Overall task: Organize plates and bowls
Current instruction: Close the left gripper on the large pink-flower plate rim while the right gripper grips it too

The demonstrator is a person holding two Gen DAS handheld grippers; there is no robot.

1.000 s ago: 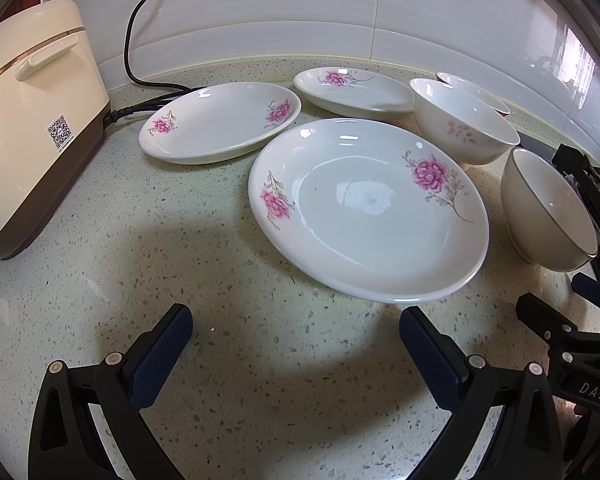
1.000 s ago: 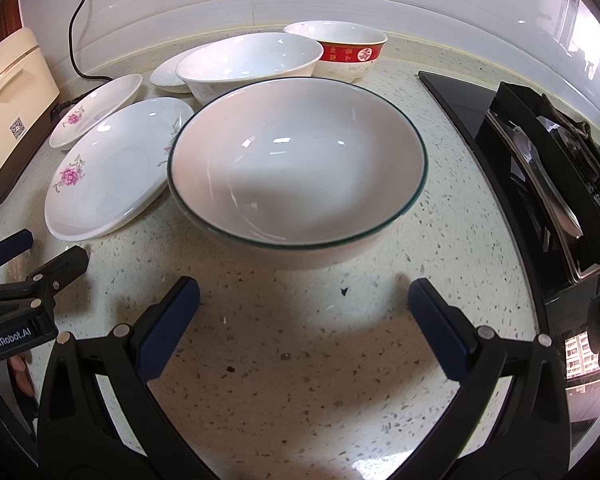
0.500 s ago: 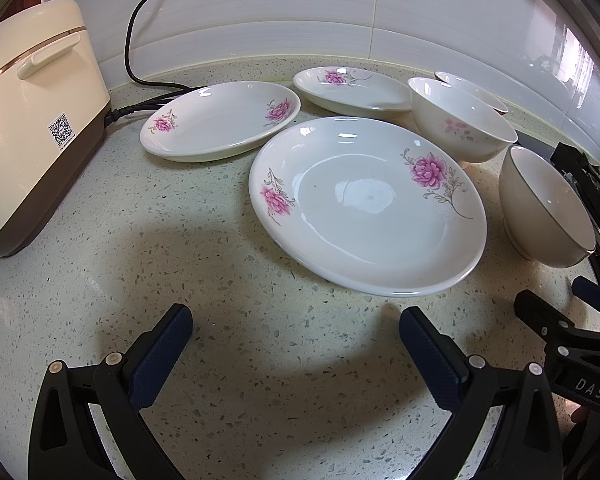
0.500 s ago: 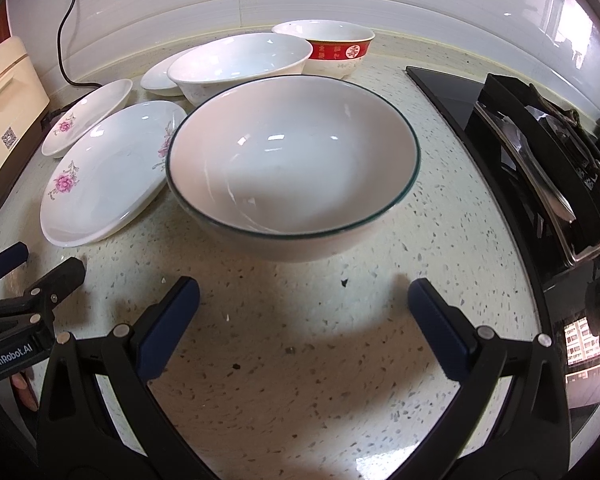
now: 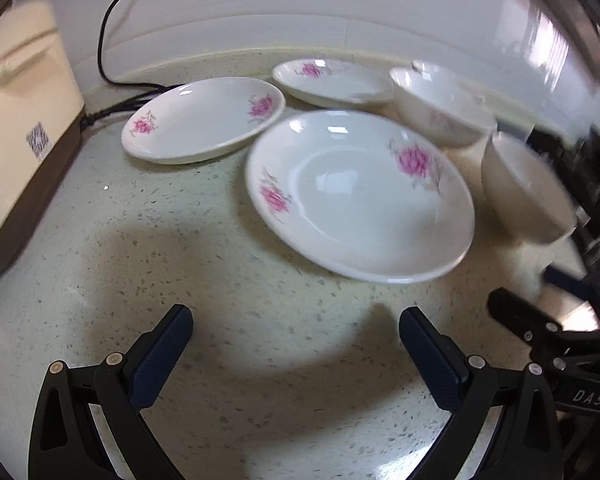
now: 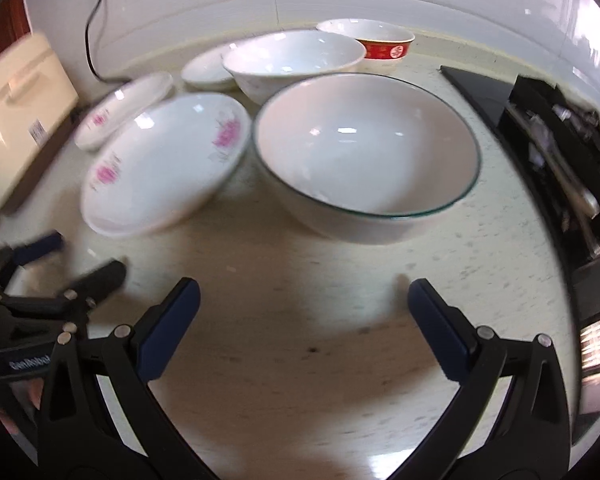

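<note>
A home kitchen. A pale speckled stone counter (image 5: 228, 264) runs along a white tiled wall (image 5: 300, 12). At its left edge stands a cream rice cooker (image 5: 16, 120) with a black power cord (image 5: 108, 40); at its right edge sits a black gas stove (image 6: 556, 148). White ceramic plates with pink flowers (image 5: 356, 196) and white bowls (image 6: 364, 152) crowd the back.

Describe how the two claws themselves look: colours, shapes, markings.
Both match: the left claw and right claw have black angular frames studded with silver rivets, and two flat fingers faced with dark blue textured pads. White lettering shows on each body, seen from the other's camera: "DAS" on the right, a blurred word on the left.
</note>
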